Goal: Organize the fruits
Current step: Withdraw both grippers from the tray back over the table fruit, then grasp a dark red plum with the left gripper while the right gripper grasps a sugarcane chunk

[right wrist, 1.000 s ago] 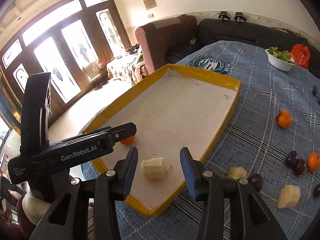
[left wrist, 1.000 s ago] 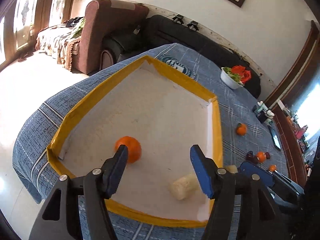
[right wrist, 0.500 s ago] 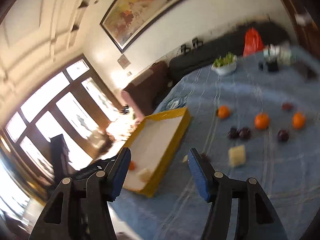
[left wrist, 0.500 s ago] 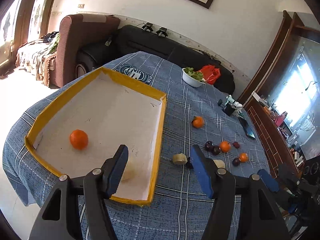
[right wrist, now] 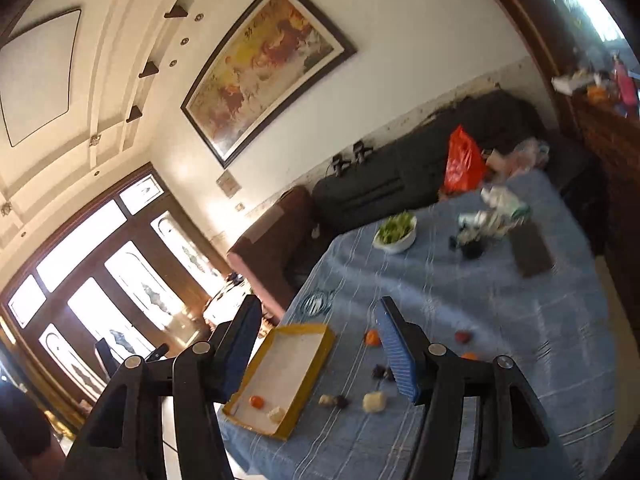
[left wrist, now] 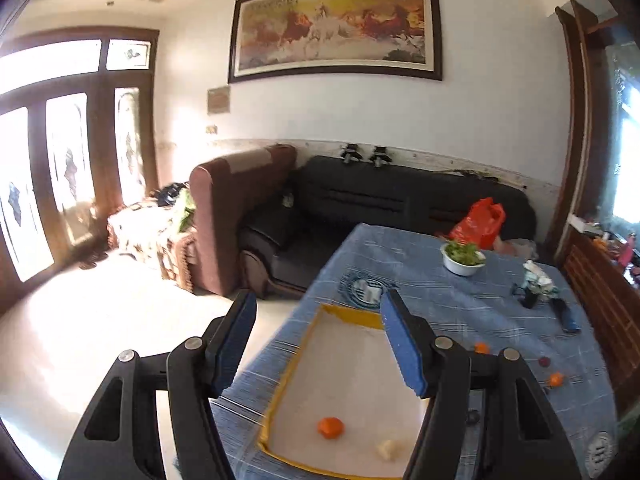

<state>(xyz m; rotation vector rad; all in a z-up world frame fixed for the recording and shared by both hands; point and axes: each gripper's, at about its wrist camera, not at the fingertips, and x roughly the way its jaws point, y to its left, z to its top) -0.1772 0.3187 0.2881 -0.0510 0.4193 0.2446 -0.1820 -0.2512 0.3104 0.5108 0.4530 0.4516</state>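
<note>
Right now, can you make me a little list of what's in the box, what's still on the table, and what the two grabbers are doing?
in the tray: one orange, one pale chunk
still on the tablecloth: more oranges, dark plums, pale chunks
far end of table: white bowl of greens
left gripper: open, empty
right gripper: open, empty, jaws have just been opening

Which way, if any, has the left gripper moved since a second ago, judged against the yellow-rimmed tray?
Yes. The left gripper has risen up and away: the yellow-rimmed tray looks smaller and lower, and the wall painting has come into view.
</note>
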